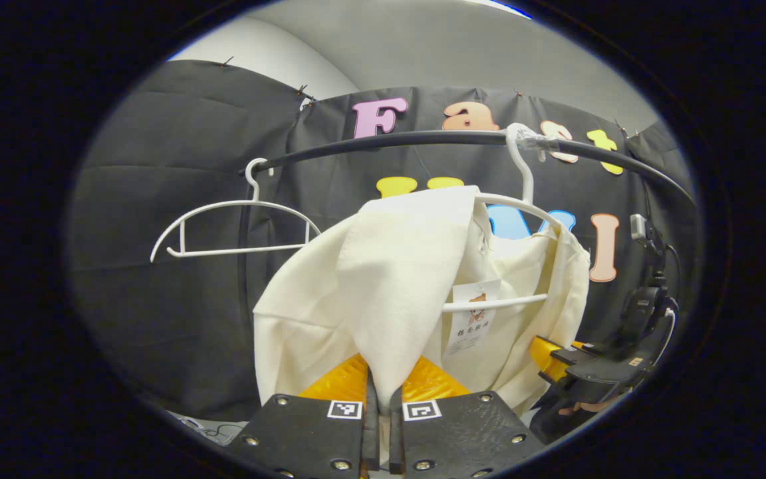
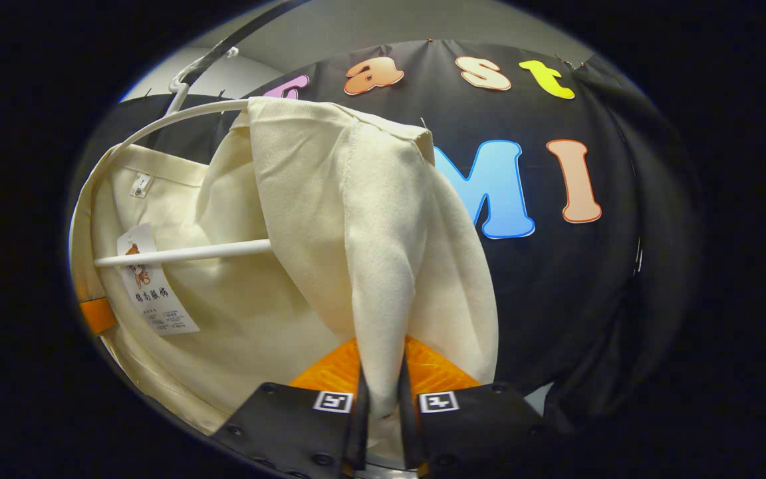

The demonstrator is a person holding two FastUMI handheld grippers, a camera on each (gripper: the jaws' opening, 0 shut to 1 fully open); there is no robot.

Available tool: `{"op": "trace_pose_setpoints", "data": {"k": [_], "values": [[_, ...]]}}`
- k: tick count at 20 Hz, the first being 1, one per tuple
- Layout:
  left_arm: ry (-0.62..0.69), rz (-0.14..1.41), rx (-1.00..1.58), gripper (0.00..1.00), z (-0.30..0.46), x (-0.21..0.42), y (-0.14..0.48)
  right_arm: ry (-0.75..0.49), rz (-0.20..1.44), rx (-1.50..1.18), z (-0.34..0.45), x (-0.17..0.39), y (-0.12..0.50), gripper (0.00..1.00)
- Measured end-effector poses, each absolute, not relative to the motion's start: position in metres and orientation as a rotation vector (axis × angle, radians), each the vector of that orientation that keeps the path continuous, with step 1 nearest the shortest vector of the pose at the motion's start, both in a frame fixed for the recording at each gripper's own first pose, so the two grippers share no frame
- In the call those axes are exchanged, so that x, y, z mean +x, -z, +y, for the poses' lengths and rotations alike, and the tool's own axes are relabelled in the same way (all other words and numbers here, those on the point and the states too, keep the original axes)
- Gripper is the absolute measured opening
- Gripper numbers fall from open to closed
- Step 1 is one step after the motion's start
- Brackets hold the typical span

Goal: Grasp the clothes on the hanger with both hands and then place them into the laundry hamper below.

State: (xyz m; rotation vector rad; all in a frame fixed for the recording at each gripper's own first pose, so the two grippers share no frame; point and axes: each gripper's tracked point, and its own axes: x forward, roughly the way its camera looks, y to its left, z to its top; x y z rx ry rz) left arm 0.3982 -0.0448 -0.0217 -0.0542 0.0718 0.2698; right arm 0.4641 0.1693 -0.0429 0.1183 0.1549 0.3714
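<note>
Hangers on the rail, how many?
2. An empty hanger hangs toward the rail's left end in the left gripper view; the other hanger carries the cream garment at centre-right. Others may be out of frame.

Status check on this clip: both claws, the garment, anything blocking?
Left claw shut on the cream garment. Right claw shut on it too. Garment still draped on white hanger. Empty hanger alongside on the rail.

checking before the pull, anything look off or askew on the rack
Yes: the cream garment sits lopsided on its white hanger, bunched up and half pulled off, because the left gripper and right gripper each pinch a fold. The empty hanger beside it hangs tilted.
</note>
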Motion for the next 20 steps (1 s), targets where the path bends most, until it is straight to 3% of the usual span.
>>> {"op": "trace_pose_setpoints", "data": {"k": [1, 2, 3, 4, 20], "values": [[-0.266, 0.073, -0.053, 0.07, -0.046, 0.399, 0.022, -0.387, 0.157, 0.135, 0.170, 0.462, 0.042, 0.11], [-0.263, 0.073, -0.053, 0.07, -0.045, 0.398, 0.022, -0.402, 0.157, 0.167, 0.172, 0.460, 0.041, 0.11], [-0.281, 0.064, -0.054, 0.07, -0.041, 0.397, 0.021, -0.413, 0.161, 0.192, 0.173, 0.463, 0.041, 0.02], [-0.272, 0.056, -0.072, 0.02, -0.042, 0.395, 0.019, -0.421, 0.165, 0.209, 0.169, 0.463, 0.041, 0.02], [-0.327, -0.061, -0.120, 0.01, 0.010, 0.366, -0.033, -0.246, 0.027, 0.305, 0.102, 0.481, -0.011, 0.02]]}}
